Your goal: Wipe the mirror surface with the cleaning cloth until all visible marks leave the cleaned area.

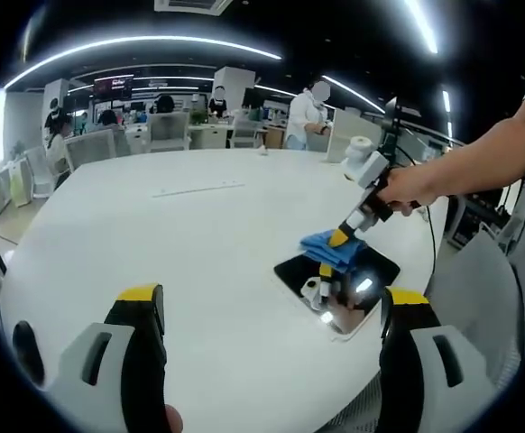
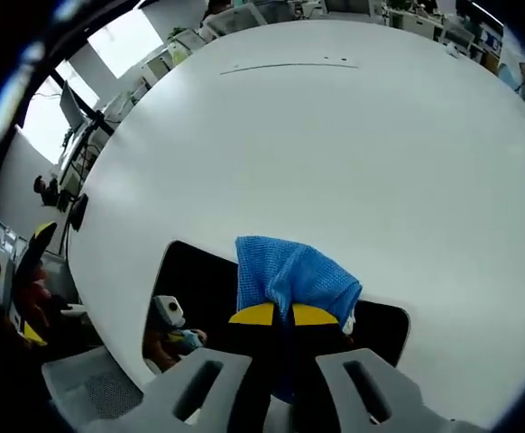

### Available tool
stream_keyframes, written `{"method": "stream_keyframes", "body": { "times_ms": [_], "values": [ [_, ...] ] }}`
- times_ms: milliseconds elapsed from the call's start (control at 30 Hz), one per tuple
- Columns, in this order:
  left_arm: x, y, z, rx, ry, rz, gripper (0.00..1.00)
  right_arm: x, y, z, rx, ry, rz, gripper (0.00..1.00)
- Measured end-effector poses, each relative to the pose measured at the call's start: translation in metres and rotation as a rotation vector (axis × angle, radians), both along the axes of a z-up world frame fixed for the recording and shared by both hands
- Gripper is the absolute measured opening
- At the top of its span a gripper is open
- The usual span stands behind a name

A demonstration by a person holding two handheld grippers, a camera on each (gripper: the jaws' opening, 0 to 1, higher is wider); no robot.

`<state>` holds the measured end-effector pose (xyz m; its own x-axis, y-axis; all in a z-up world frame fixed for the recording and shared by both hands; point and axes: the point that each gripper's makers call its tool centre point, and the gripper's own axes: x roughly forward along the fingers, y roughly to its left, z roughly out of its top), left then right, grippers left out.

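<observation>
Left gripper view: the left gripper [image 1: 267, 311] stood with jaws wide apart, holding nothing, over the white table [image 1: 190, 234]. At four o'clock of the table lay the dark mirror [image 1: 335, 275]. A person's hand [image 1: 407, 188] held the right gripper [image 1: 339, 239], its jaws clamped on the blue cloth [image 1: 335, 250], which rested against the mirror's far edge.

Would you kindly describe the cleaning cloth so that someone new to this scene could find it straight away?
Start from the big round white table and go to the dark mirror lying flat near its edge. The cleaning cloth is the bunched bright blue fabric on that mirror, pinched in the right gripper. It is the one soft, blue thing against the black glass and white tabletop.
</observation>
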<state>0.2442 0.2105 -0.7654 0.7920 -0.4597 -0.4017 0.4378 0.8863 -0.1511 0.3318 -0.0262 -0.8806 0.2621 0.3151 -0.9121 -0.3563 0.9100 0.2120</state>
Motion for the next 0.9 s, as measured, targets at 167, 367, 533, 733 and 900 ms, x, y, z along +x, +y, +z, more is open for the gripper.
{"method": "stream_keyframes", "body": {
  "times_ms": [167, 367, 533, 733, 900],
  "values": [
    [0.000, -0.003, 0.003, 0.005, -0.003, -0.007, 0.99, 0.000, -0.006, 0.001, -0.003, 0.006, -0.014, 0.00],
    [0.002, 0.001, 0.002, 0.003, -0.004, 0.001, 0.99, 0.001, -0.006, 0.000, 0.004, 0.008, -0.022, 0.00],
    [0.002, 0.000, 0.004, 0.003, -0.006, 0.002, 0.99, 0.000, -0.006, 0.000, 0.007, 0.001, -0.033, 0.00],
    [0.003, -0.003, 0.007, 0.016, -0.013, -0.007, 0.99, -0.004, -0.005, 0.000, 0.001, -0.014, -0.042, 0.00],
    [0.004, -0.003, 0.010, 0.016, -0.019, -0.005, 0.99, -0.016, -0.004, 0.000, 0.015, -0.006, -0.055, 0.00]
  ]
}}
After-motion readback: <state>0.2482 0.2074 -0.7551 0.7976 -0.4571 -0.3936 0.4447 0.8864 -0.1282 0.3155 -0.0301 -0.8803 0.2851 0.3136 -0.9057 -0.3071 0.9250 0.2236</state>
